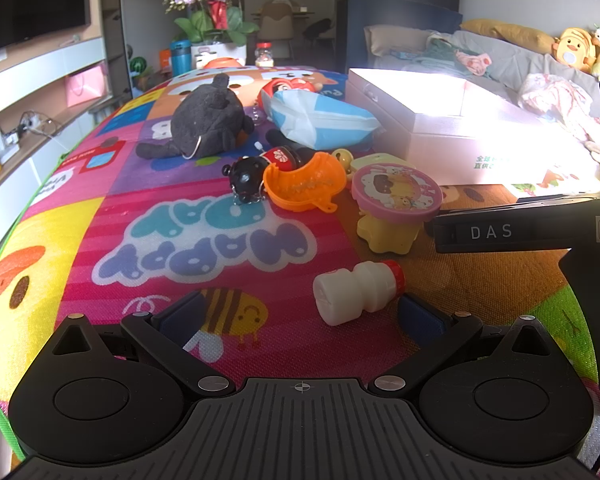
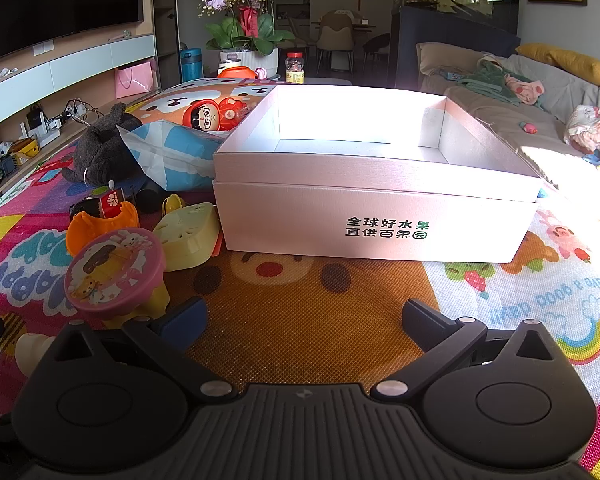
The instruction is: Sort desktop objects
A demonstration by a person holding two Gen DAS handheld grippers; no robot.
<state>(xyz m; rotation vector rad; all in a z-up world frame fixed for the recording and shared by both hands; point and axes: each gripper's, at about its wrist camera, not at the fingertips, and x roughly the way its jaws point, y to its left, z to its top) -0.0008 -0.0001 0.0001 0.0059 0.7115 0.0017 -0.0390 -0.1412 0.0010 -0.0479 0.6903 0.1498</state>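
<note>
Both claws stand fully spread and hold nothing: our left gripper (image 1: 300, 316) flanks the white bottle (image 1: 358, 291), lying on its side on the mat (image 1: 80, 216); our right gripper (image 2: 302, 316) faces the empty white box (image 2: 380, 220). Risk: if we close off-centre, the round bottle may roll or squirt out toward the pink-lidded toy (image 1: 396, 193).
</note>
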